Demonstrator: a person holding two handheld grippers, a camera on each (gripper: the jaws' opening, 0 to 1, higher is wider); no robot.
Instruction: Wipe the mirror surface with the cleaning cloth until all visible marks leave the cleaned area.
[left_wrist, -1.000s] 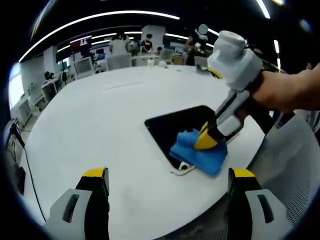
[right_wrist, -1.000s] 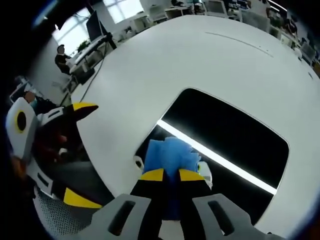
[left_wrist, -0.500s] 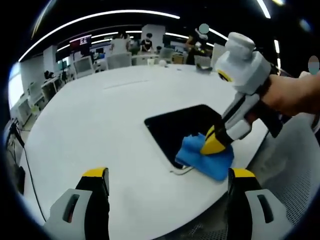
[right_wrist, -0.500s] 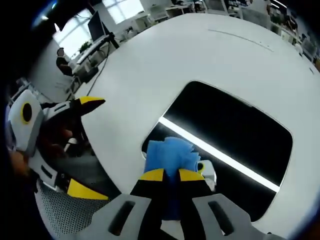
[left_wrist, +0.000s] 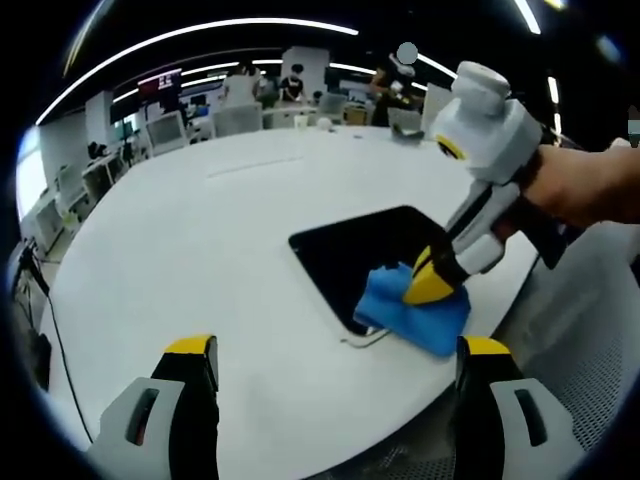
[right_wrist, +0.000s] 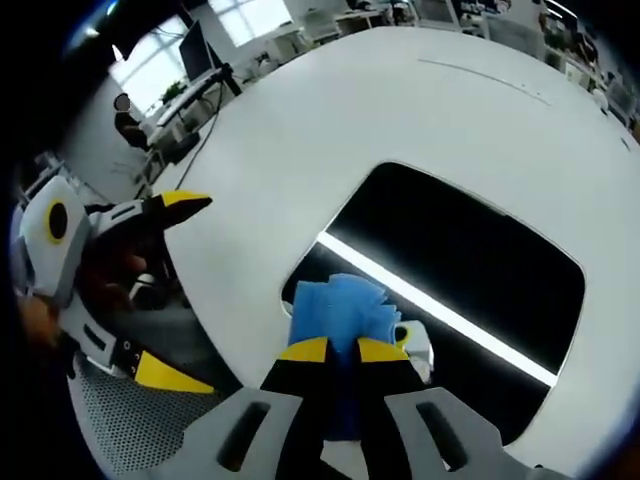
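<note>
Contact is made between the crumpled blue cleaning cloth (right_wrist: 340, 305) and the dark rectangular mirror with rounded corners (right_wrist: 480, 265), at the mirror's corner nearest the edge of the round white table (left_wrist: 200, 240). The cloth is clamped between the closed yellow-tipped jaws of the right gripper (right_wrist: 342, 350). The left gripper (left_wrist: 335, 350) is held off the table edge, jaws wide apart, nothing between them.

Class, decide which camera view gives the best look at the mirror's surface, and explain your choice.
The right gripper view: the mirror lies large and near, with a bright light strip reflected across it. The left gripper view shows it smaller and farther off, partly covered by the blue cloth and the right gripper.
</note>
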